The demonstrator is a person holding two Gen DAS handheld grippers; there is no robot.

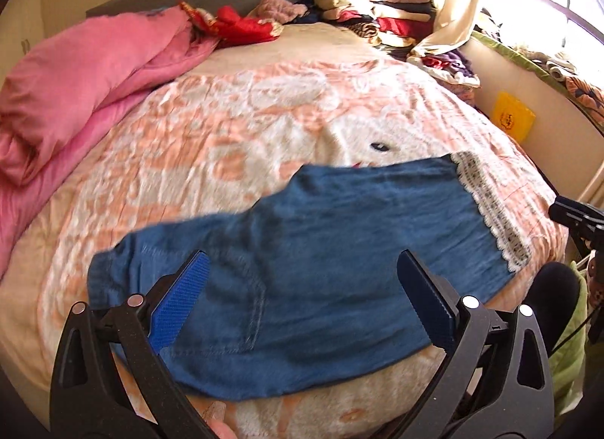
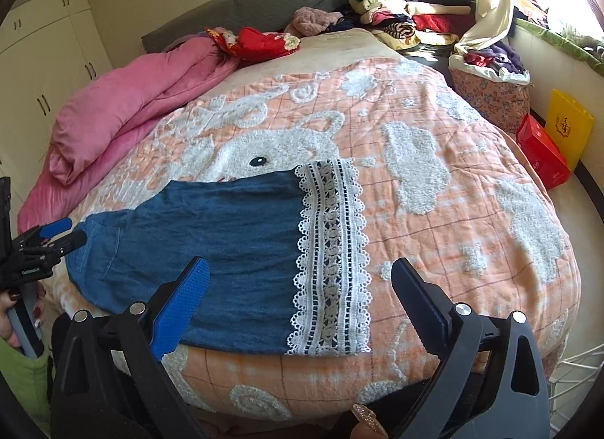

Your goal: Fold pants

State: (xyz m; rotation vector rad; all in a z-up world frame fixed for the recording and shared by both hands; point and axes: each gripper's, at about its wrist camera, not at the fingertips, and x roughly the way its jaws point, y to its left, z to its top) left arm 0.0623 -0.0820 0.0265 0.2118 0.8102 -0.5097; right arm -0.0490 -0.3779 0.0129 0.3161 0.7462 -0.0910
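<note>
Blue denim pants (image 1: 302, 280) (image 2: 211, 246) lie flat on the peach bedspread (image 1: 234, 129) (image 2: 434, 212), folded leg on leg. Their white lace hem (image 1: 490, 212) (image 2: 332, 261) points right and the waist points left. My left gripper (image 1: 302, 259) hovers open over the waist half, with nothing between its blue pads. It also shows at the left edge of the right wrist view as the left gripper (image 2: 68, 235), held by a hand (image 2: 15, 310). My right gripper (image 2: 300, 265) stands open above the lace hem, holding nothing. Its tip (image 1: 570, 210) shows at the right edge of the left wrist view.
A pink duvet (image 1: 83, 80) (image 2: 124, 110) lies bunched along the left. Stacked clothes (image 1: 377, 8) (image 2: 411, 12) fill the head of the bed. A floral basket (image 2: 490, 95), red box (image 2: 543, 152) and yellow bag (image 1: 513, 118) (image 2: 570, 129) stand on the right by the wall.
</note>
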